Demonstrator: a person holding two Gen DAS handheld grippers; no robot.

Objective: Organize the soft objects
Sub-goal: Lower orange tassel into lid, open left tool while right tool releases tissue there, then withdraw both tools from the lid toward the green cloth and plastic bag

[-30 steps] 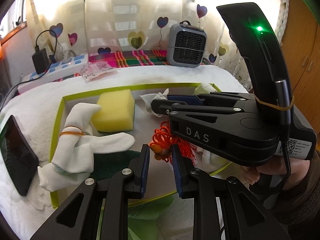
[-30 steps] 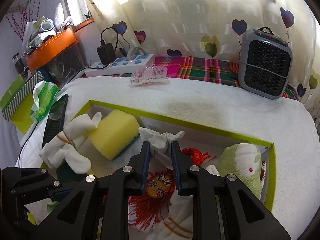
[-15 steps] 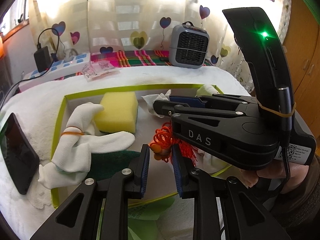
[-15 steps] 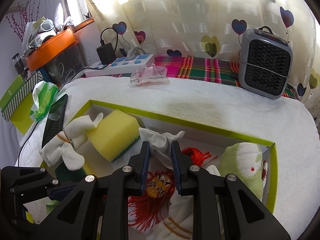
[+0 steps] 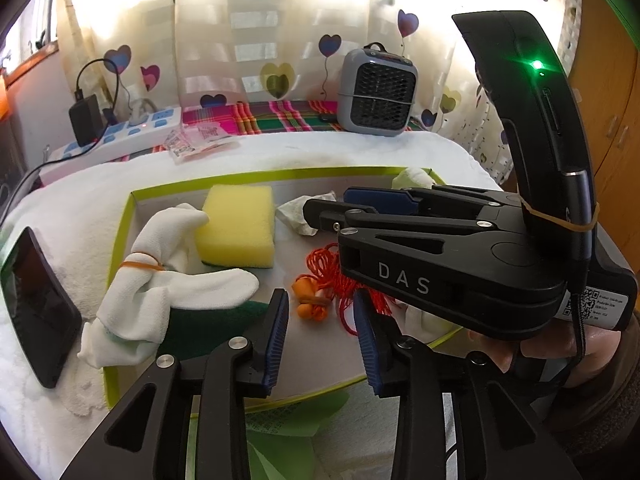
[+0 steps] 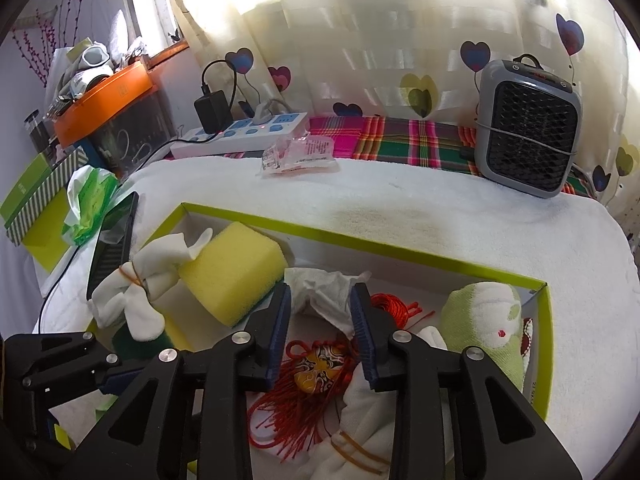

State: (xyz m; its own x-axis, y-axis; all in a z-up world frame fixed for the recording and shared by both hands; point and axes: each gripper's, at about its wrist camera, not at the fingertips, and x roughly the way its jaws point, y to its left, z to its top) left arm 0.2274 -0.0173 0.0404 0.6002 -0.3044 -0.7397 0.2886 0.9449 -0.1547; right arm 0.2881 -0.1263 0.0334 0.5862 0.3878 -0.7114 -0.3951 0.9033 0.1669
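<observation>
A green-rimmed box on the white towel holds a yellow sponge, a white cloth bundle tied with a rubber band, a dark green cloth, a crumpled tissue, a red tassel with a painted mask, and a green-white plush. My left gripper hovers over the box's near edge. Its jaws are opening, with nothing between the pads. My right gripper is above the tassel, jaws opening, tips flanking the tissue without pressing on it.
A dark phone lies on the towel left of the box. At the back stand a grey heater, a power strip and a plastic packet. An orange bin and a green bag sit far left.
Both grippers' jaws have spread from nearly shut to clearly apart. Neither hand has shifted, and the objects in the box lie as before.
</observation>
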